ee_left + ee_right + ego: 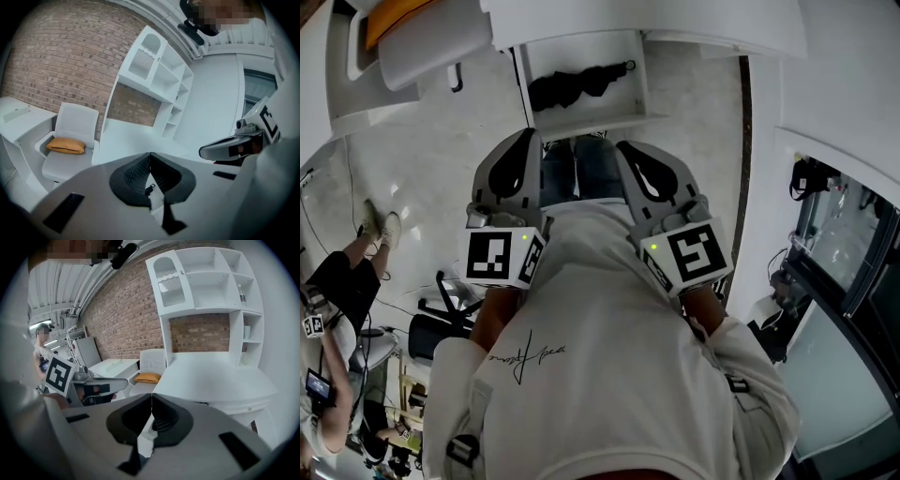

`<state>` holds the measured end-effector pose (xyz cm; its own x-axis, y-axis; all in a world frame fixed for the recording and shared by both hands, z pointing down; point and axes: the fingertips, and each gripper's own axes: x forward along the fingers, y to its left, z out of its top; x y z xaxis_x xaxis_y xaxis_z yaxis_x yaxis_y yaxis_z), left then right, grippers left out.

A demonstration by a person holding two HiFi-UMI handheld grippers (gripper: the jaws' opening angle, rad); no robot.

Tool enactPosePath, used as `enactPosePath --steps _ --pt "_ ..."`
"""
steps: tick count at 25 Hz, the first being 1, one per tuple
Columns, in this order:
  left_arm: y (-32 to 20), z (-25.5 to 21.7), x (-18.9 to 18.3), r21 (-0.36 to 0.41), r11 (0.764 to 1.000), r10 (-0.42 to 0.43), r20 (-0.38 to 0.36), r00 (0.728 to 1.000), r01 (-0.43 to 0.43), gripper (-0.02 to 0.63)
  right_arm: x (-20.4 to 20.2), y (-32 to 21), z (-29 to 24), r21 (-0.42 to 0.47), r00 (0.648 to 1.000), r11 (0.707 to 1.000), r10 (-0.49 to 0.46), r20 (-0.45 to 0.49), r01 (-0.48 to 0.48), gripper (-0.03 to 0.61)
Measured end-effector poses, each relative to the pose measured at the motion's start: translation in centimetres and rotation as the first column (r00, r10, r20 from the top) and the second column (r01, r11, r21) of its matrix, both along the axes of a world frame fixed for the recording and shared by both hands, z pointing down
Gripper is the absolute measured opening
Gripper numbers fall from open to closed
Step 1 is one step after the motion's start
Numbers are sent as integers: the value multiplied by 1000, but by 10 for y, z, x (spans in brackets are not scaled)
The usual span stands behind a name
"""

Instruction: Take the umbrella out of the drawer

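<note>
The left gripper (529, 139) is held close before the chest at 11 o'clock in the head view, aimed toward 12 o'clock and tipped slightly down. Its jaws are closed tip to tip on nothing. The right gripper (624, 148) is held alongside at 1 o'clock, likewise pinched together and empty. The black umbrella (577, 84) is seen folded in the open white drawer (581, 124) at 12 o'clock, apart from both. Pale floor (422, 159) is spread at 9 o'clock. A chair (70, 122) with an orange cushion (65, 146), a brick wall (51, 56) and a white shelf unit (206, 277) are shown beyond.
</note>
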<state>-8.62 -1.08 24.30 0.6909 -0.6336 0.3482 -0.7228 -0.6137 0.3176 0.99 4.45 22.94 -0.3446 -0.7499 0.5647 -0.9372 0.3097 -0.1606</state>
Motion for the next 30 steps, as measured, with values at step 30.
enactPosePath --steps 30 --pt "8 38 23 -81 995 -49 16 999 50 17 0 -7 46 -117 936 945 -321 -144 306 26"
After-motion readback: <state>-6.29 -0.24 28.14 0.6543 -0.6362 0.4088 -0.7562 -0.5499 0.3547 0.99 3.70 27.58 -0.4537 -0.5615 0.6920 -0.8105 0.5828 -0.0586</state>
